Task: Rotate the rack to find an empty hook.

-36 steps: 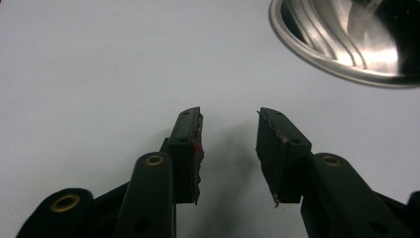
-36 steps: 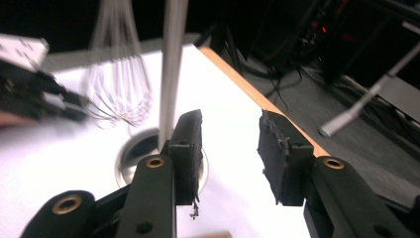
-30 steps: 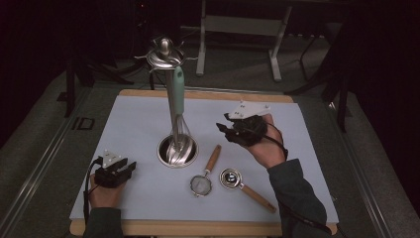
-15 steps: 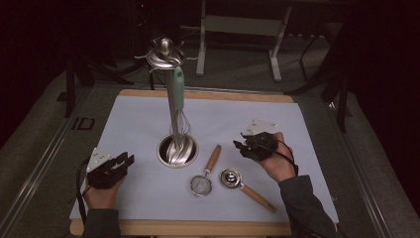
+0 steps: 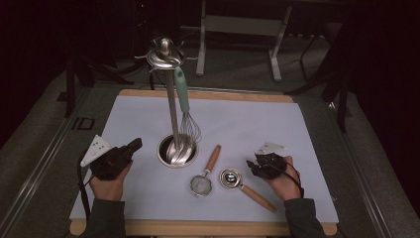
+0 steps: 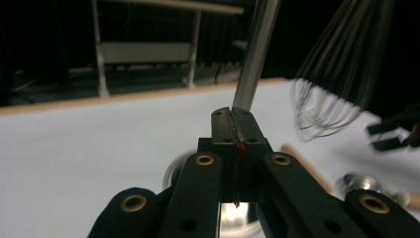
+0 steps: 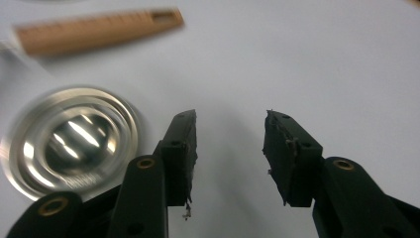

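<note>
R gripper (image 5: 253, 167) dropped beside round steel scoop (image 5: 230, 177), fingers spreading; L gripper (image 5: 132, 146) fingers closed, empty.

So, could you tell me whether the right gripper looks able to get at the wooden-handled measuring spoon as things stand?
Probably yes: the right gripper sits just right of the measuring spoon, jaws open and empty, with bare mat between them and nothing in the way.

The white mat (image 5: 237, 124) lies bare along its far edge and far right. At centre the upright stand (image 5: 171, 106) with its hanging whisk (image 5: 188, 124) and round base (image 5: 177, 150) blocks passage. In front, a small strainer (image 5: 203, 182) and a metal scoop (image 5: 233, 179) lie close together, leaving a narrow gap. The near left is open.
</note>
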{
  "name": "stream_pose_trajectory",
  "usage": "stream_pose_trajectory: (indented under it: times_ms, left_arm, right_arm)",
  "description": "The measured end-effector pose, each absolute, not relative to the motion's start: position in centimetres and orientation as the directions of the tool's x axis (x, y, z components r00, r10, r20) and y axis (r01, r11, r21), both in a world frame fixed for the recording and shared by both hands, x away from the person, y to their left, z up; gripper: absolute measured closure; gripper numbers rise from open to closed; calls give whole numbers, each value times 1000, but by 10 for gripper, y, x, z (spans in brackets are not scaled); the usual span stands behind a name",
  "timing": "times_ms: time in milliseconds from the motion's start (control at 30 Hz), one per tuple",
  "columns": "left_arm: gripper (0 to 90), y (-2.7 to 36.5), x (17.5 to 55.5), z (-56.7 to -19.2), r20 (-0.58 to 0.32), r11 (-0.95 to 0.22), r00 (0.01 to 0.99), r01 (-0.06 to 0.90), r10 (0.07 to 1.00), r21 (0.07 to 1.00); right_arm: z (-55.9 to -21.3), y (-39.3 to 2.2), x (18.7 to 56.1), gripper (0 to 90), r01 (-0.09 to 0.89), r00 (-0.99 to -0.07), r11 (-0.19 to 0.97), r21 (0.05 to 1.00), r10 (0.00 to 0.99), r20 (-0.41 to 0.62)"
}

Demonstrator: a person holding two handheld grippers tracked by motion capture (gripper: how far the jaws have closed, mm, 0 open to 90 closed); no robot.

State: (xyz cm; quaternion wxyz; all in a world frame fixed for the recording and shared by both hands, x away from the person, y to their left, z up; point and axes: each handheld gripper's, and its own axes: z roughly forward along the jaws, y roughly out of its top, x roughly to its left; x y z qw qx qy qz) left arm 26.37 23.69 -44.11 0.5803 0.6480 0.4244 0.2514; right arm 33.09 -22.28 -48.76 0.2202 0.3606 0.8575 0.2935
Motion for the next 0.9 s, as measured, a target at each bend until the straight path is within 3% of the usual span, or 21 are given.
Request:
stream_pose_trajectory:
  times_ms: [900]
  left_arm:
    - [900,187,275,-338,-33,68,592,-36,805,997]
  right_arm:
    - [-495,-250,328,538,564,-583,473,676,808,-79]
